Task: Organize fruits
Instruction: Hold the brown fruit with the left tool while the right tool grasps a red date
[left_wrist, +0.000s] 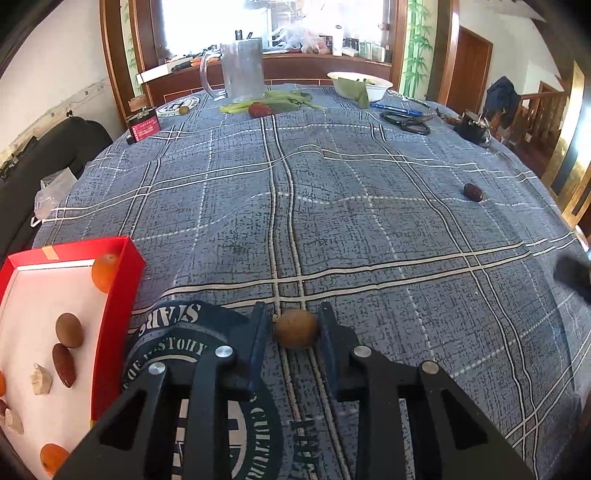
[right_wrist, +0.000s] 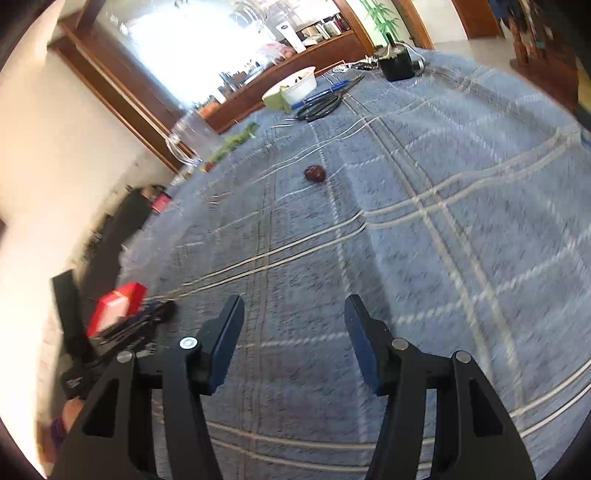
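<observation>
My left gripper is shut on a round brown fruit, low over the blue plaid tablecloth. To its left stands a red box with a white floor; it holds an orange fruit, a brown fruit, a dark red date and other pieces. A dark red date lies on the cloth at the right; it also shows in the right wrist view. My right gripper is open and empty above the cloth, well short of that date. The red box shows at its left.
At the far edge stand a glass mug, green leaves with a red fruit, a white bowl, scissors and a blue pen. A small red carton sits at the far left. The right gripper's tip shows at the right.
</observation>
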